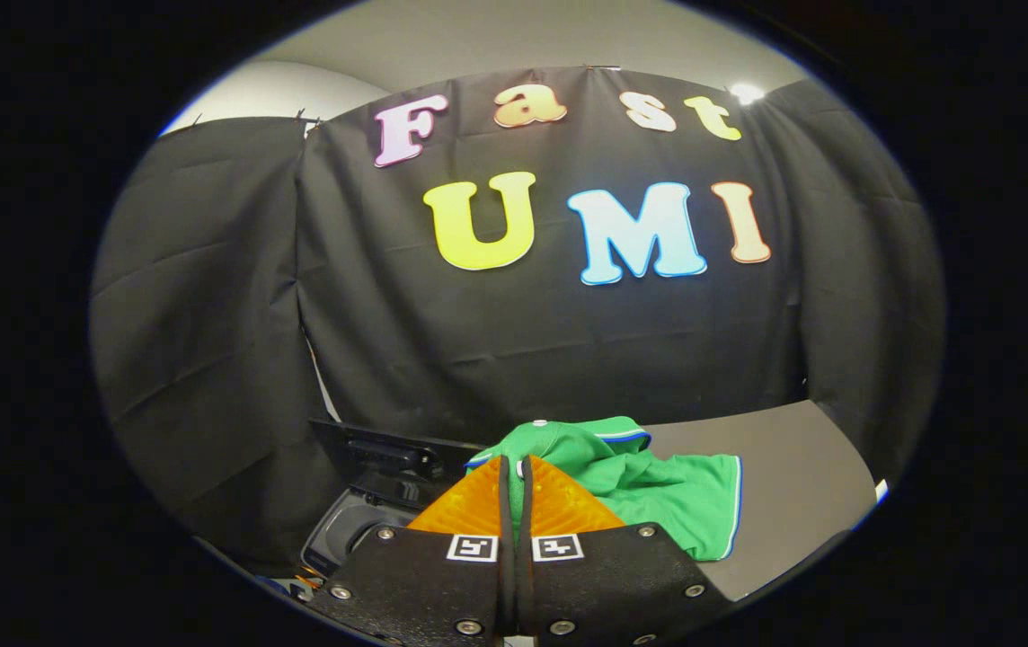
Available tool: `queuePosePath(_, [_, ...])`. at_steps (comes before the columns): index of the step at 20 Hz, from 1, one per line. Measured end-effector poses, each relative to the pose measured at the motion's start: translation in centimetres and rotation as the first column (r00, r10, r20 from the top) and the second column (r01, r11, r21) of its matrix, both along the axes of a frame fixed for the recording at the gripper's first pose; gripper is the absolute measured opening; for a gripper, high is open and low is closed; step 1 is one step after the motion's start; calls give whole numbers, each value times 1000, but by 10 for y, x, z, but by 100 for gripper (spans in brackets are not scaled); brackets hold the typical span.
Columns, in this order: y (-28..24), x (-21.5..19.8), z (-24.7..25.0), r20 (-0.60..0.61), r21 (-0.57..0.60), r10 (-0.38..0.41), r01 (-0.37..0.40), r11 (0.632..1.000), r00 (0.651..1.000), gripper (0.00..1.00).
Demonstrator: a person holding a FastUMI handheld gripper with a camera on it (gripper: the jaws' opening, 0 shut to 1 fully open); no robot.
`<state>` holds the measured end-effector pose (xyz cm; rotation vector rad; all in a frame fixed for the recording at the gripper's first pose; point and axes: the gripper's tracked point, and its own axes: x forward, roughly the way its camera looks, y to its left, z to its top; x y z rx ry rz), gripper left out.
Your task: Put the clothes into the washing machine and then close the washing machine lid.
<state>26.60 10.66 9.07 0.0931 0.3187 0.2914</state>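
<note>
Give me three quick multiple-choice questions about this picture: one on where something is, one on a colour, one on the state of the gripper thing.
1. Where does the garment lie?
A. on the grey table, beside the washing machine
B. on the floor
C. hung on the wall

2. What colour is the garment?
A. red
B. green with blue trim
C. white

3. How do the fingers of the gripper stand?
A. spread wide apart
B. nearly together, a strip of green cloth between them
C. clamped on a bottle

Answers: 1 A, it rests on the tabletop; 2 B, green with blue edging; 3 B, cloth shows in the narrow gap.
</note>
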Motion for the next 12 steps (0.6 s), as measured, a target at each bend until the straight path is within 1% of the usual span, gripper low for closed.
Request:
queuePosePath(5, [56, -10, 0, 9, -4, 76, -76, 997, 997, 0])
queuePosePath(12, [128, -22, -16, 3, -18, 166, -166, 986, 986, 0])
